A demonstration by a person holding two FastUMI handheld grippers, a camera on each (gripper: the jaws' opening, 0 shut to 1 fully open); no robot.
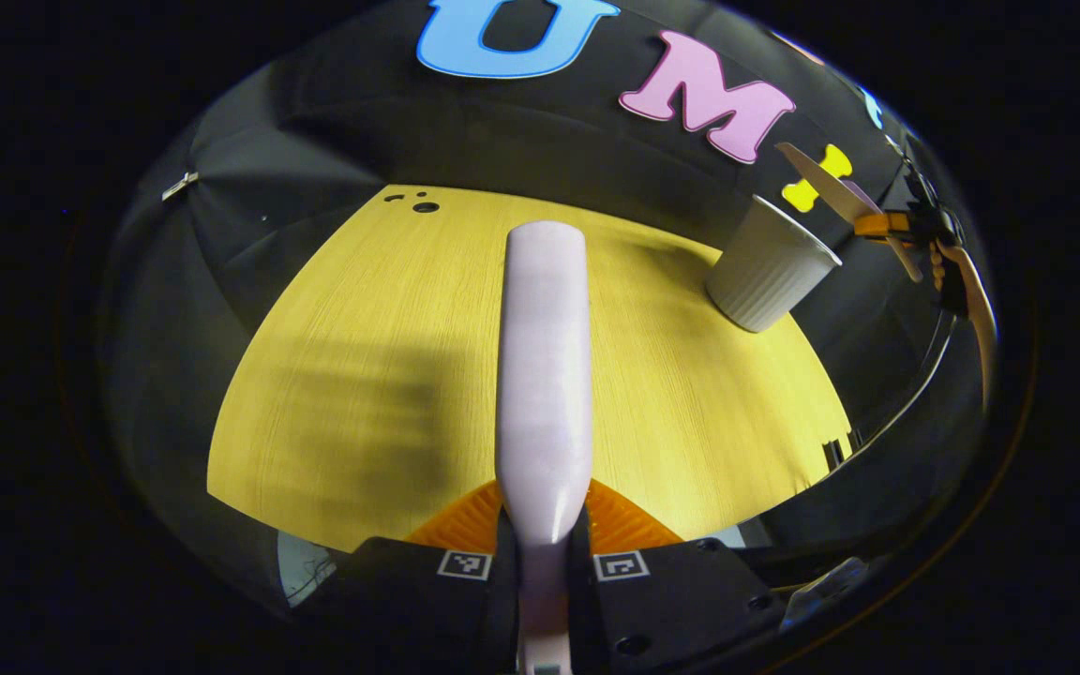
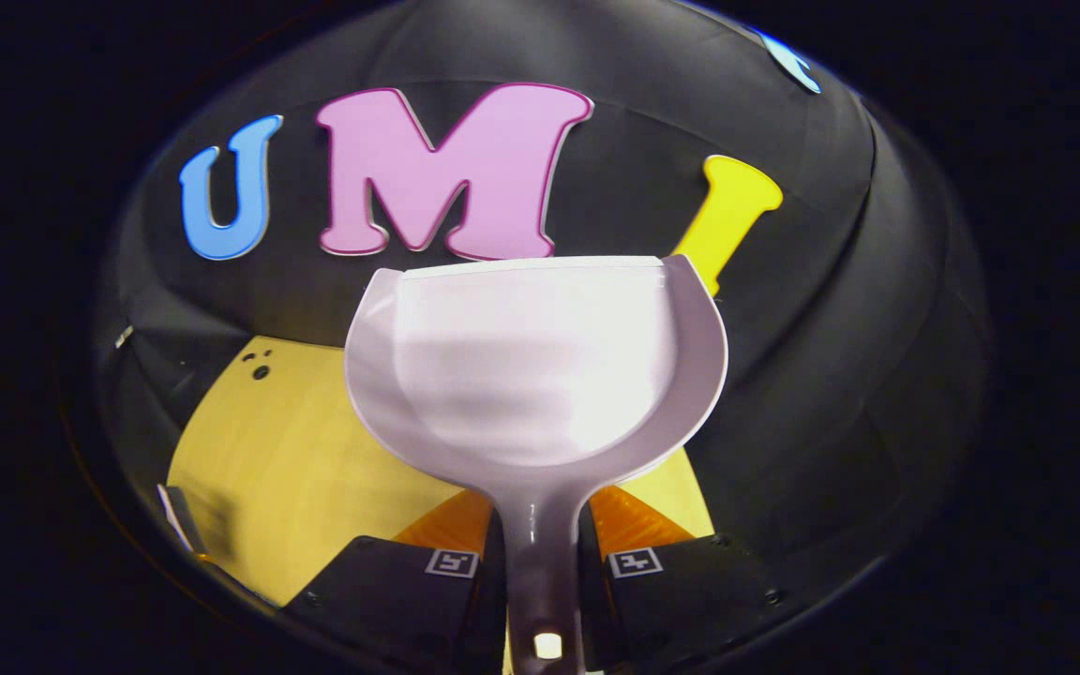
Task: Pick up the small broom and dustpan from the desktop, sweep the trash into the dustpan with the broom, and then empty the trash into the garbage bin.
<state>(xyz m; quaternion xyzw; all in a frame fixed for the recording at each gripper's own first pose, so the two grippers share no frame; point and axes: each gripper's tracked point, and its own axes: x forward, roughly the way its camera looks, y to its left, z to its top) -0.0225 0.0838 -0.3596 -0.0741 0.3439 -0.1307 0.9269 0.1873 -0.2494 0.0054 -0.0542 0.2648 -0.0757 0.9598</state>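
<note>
left gripper view: the left gripper sits at the bottom of the picture, its two fingers pinching the small broom between them. the broom shows as a long, pale, rounded shape running straight up the middle, from between the fingers toward the far edge of the desktop; its bristles cannot be made out from this angle. the desktop is yellow with a fine wood grain, and a soft shadow lies across its left part. a few small dark holes sit near its far left corner. at the far right edge of the desktop stands a pale ribbed garbage bin, cup-shaped and wider at its open top, appearing tilted in the curved lens. just right of the bin and higher up, the other gripper shows small and far off, with the thin edge of the dustpan beside it.

right gripper view: the right gripper is at the bottom, its fingers pressed onto the handle of the dustpan. the dustpan is pale and glossy, its wide scoop facing the camera and held up in the air above the desktop, in front of the dark booth wall. the inside of the scoop looks bare. the yellow desktop lies lower left, with the small dark holes near its far corner.
</note>
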